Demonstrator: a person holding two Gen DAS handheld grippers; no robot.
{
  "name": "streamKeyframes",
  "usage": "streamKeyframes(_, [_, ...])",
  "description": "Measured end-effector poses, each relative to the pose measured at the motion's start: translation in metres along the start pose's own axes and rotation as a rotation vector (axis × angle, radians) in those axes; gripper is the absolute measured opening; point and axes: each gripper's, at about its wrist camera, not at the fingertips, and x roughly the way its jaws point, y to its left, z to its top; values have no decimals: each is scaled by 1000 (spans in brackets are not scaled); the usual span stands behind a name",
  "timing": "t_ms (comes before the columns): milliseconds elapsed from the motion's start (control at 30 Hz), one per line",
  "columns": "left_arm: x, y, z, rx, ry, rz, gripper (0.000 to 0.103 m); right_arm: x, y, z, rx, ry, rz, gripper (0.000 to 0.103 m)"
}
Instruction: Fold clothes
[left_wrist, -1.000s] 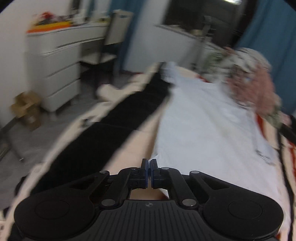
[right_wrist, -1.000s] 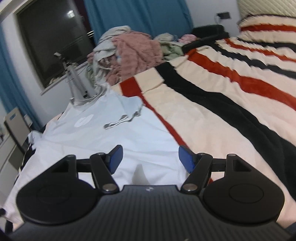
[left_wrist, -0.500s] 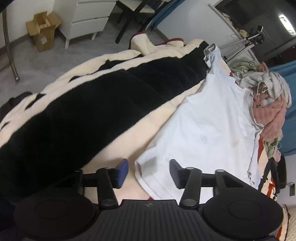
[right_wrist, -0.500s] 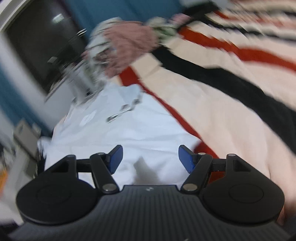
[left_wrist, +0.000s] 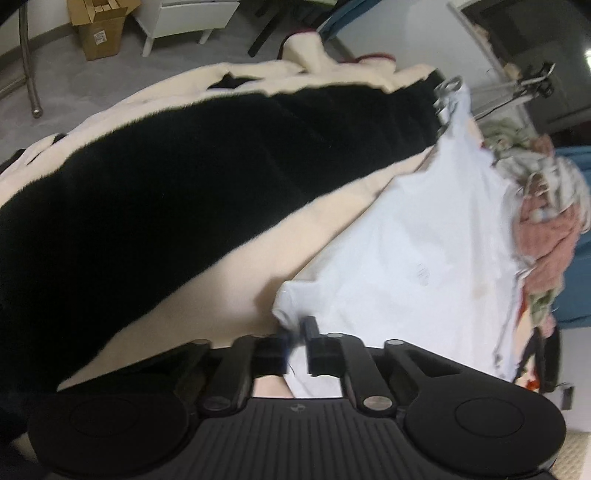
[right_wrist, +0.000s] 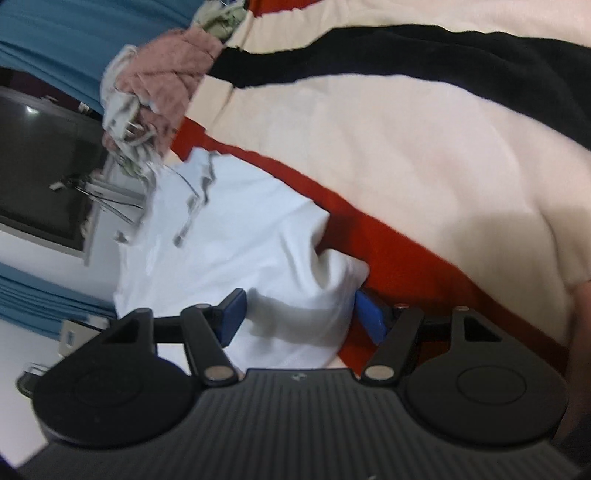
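A white T-shirt (left_wrist: 417, 236) lies spread on a striped blanket (left_wrist: 166, 192) on the bed. My left gripper (left_wrist: 297, 339) is shut on the shirt's near hem corner, with the cloth pinched between the blue pads. In the right wrist view the same shirt (right_wrist: 236, 236) bunches up at its other near corner. My right gripper (right_wrist: 301, 314) is open, with a hump of white cloth lying between its two blue pads (right_wrist: 232, 314).
A heap of pink, grey and green clothes (left_wrist: 546, 214) lies at the shirt's far end, also in the right wrist view (right_wrist: 162, 81). A cardboard box (left_wrist: 99, 29) and white drawers stand on the floor beyond the bed. Blue curtains (right_wrist: 55, 22) hang behind.
My left gripper opened over the shirt's hem, then shut on its corner. My right gripper stayed open and moved down onto the shirt's other corner, which now bunches between its pads.
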Motion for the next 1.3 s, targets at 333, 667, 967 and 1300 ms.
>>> streamKeyframes(333, [-59,12,13,-19,-30,-167,2,-32,21,8,-152,-151,17,6])
streamKeyframes(667, [-56,-22,9,298,-9,6,62,-25,20,-3,-199,-99,-189,28])
streamKeyframes(967, [-74,-111,-60,741,-279,39,90,-47,63,-10,-460,-285,-131,87])
streamKeyframes(1300, [-43,-213,-131,958,-507,-152,103,-24,141,-11,-779,-329,140,87])
